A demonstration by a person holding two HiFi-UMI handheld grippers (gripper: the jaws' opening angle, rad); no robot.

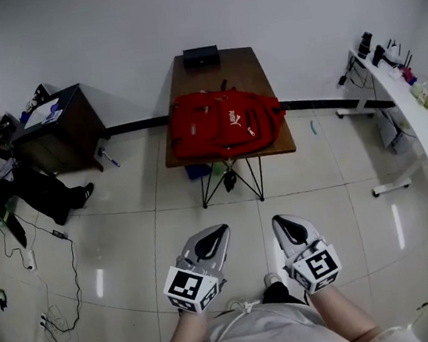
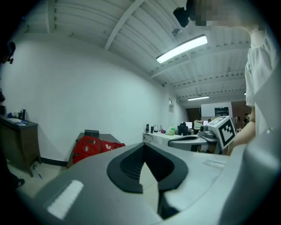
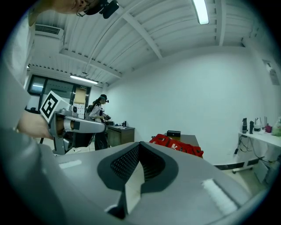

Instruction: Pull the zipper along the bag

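A red backpack point(image 1: 223, 121) lies flat on a brown table point(image 1: 223, 68) a few steps ahead of me. It also shows far off as the backpack point(image 2: 90, 147) in the left gripper view and as the backpack point(image 3: 175, 145) in the right gripper view. My left gripper point(image 1: 216, 229) and right gripper point(image 1: 282, 220) hover side by side close to my body, well short of the table. Both point toward the bag with jaw tips together and nothing held. The zipper pull is too small to make out.
A black box point(image 1: 201, 56) sits at the table's far end. A dark cabinet point(image 1: 58, 129) and a seated person point(image 1: 10, 179) are at the left, with cables point(image 1: 60, 259) on the tiled floor. A white desk point(image 1: 415, 110) stands at the right.
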